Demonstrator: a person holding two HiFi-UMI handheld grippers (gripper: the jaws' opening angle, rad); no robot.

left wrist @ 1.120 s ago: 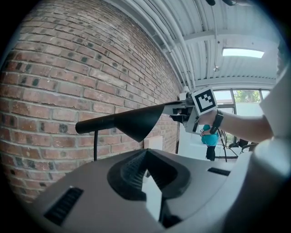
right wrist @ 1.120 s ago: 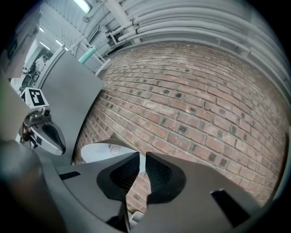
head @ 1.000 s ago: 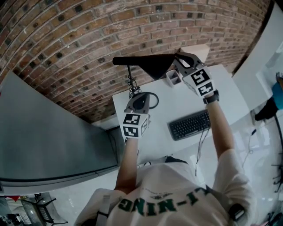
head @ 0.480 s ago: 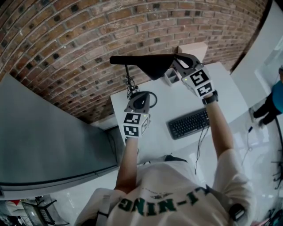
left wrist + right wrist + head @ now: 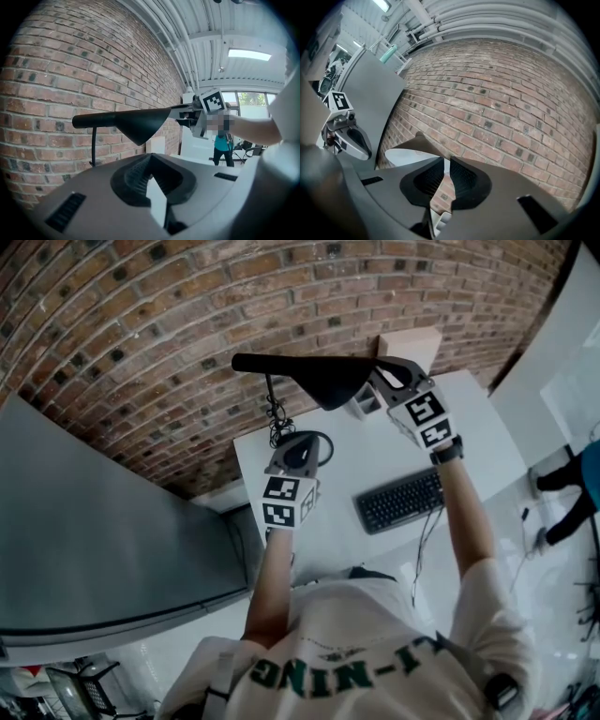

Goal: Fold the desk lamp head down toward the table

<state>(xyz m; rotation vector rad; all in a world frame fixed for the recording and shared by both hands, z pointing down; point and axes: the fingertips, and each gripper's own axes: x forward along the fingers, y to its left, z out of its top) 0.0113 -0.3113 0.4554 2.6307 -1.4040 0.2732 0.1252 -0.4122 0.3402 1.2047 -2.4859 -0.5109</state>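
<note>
We held the desk lamp head (image 5: 319,376) level and high above the white table (image 5: 478,432), close to the brick wall (image 5: 169,315), with its thin stem (image 5: 272,401) dropping to the round base (image 5: 325,448). Our right gripper (image 5: 379,381) met the head at its wide right-hand end. In the right gripper view its jaws stood almost together, pinched on the thin rim of the shade, whose pale inside showed just to their left. Our left gripper (image 5: 293,452) rested low at the lamp's base, below the head and well apart from it. In its own view its jaws touched at the tips with nothing between them, and the head stretched across above them. A dark keyboard (image 5: 401,502) lay on the table near our right forearm.
</note>
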